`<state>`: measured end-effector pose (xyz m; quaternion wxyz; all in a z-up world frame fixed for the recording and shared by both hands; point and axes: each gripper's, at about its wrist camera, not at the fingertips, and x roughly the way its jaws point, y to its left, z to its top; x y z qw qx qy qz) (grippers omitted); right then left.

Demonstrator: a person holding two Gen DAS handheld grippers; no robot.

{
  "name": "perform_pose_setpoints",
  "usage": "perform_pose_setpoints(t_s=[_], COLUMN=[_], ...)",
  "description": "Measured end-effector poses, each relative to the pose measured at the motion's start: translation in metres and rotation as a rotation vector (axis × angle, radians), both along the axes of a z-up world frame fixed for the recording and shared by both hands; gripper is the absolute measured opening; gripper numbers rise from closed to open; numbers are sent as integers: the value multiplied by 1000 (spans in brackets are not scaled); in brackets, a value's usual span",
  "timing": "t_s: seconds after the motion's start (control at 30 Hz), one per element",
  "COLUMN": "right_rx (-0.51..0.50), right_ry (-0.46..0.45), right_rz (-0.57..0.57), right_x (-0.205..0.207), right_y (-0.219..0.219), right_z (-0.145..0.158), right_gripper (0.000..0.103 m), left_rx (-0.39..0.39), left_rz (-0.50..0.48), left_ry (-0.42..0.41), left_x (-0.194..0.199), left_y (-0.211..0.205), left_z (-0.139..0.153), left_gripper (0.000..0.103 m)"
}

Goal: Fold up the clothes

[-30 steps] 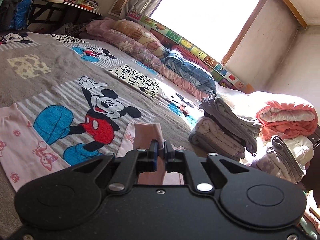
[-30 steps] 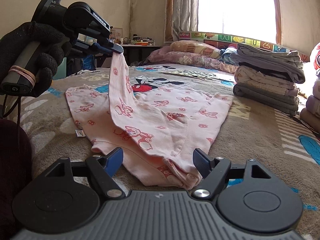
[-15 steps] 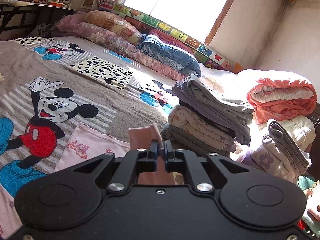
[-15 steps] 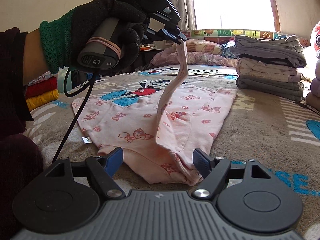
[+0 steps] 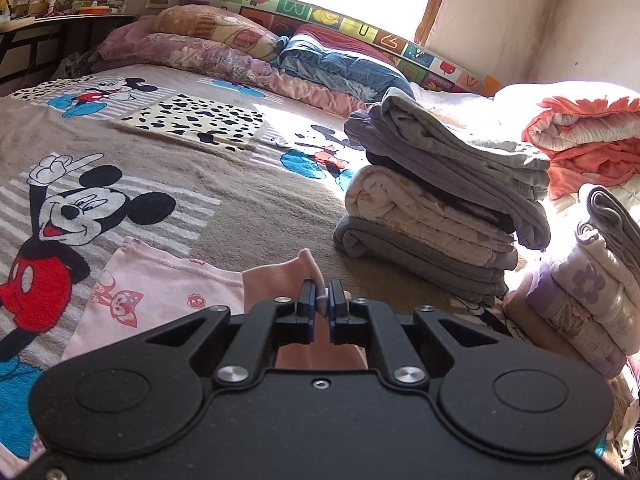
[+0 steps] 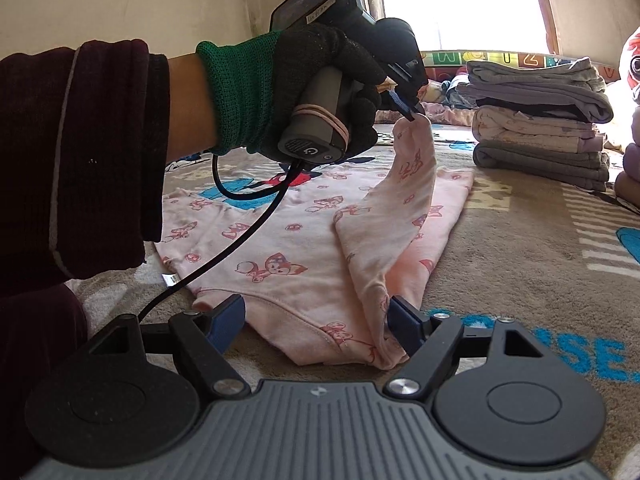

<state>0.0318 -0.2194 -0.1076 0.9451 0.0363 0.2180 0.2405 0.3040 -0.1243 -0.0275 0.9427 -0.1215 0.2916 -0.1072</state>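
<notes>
A pink garment [image 6: 280,248] printed with small cartoon animals lies flat on the Mickey Mouse blanket [image 6: 500,248]. My left gripper [image 6: 412,114] is shut on the end of its sleeve [image 6: 404,204], held up above the garment's right side. In the left wrist view the pinched pink cloth [image 5: 280,276] sticks up between the pads of the left gripper [image 5: 321,302]. My right gripper [image 6: 316,320] stands open low over the near hem, one blue pad on each side of the folded corner, not pressing it.
A stack of folded clothes [image 5: 436,208] stands on the blanket to the right. More folded items [image 5: 592,292] and an orange quilt [image 5: 584,140] lie farther right. Pillows [image 5: 224,48] line the head of the bed by the window. A person's sleeve [image 6: 92,152] fills the left.
The left gripper has carried the sleeve end to the right across the garment, so the sleeve now folds over its right side. The right gripper has stayed open at the near hem.
</notes>
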Motion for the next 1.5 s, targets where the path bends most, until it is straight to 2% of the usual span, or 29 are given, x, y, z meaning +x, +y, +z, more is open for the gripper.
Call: perform_pose_setpoints(t_s=[0.13, 0.47, 0.73, 0.87, 0.9, 0.93, 0.97, 1.03, 1.13, 1.3, 1.5], right_rx=[19, -16, -18, -17, -16, -15, -13, -1, 17, -18, -90], right_ry=[14, 11, 17, 20, 21, 22, 23, 27, 27, -72, -205], right_rz=[-6, 0, -1, -2, -2, -2, -1, -2, -14, -68, -21], right_x=[3, 5, 5, 6, 6, 6, 6, 6, 3, -13, -16], right_y=[-3, 4, 5, 4, 4, 4, 4, 2, -3, -7, 23], right_z=[-1, -2, -3, -3, -3, -3, -3, -2, 2, 13, 29], right_gripper=[79, 83, 84, 84, 84, 84, 84, 84, 84, 84, 84], left_rx=[63, 226, 294, 298, 292, 282, 260, 217, 215, 318, 337], left_rz=[-18, -64, -90, -155, -169, -170, -162, -140, -140, -210, -246], left_ry=[27, 58, 41, 73, 87, 93, 84, 69, 40, 19, 43], left_x=[11, 28, 29, 35, 37, 38, 37, 33, 22, 0, -9], left_y=[-13, -45, -59, -64, -64, -62, -56, -43, -29, -24, -18], left_z=[-12, -41, -46, -52, -53, -53, -50, -41, -31, -35, -52], left_gripper=[4, 4, 4, 6, 10, 20, 22, 22, 22, 22, 22])
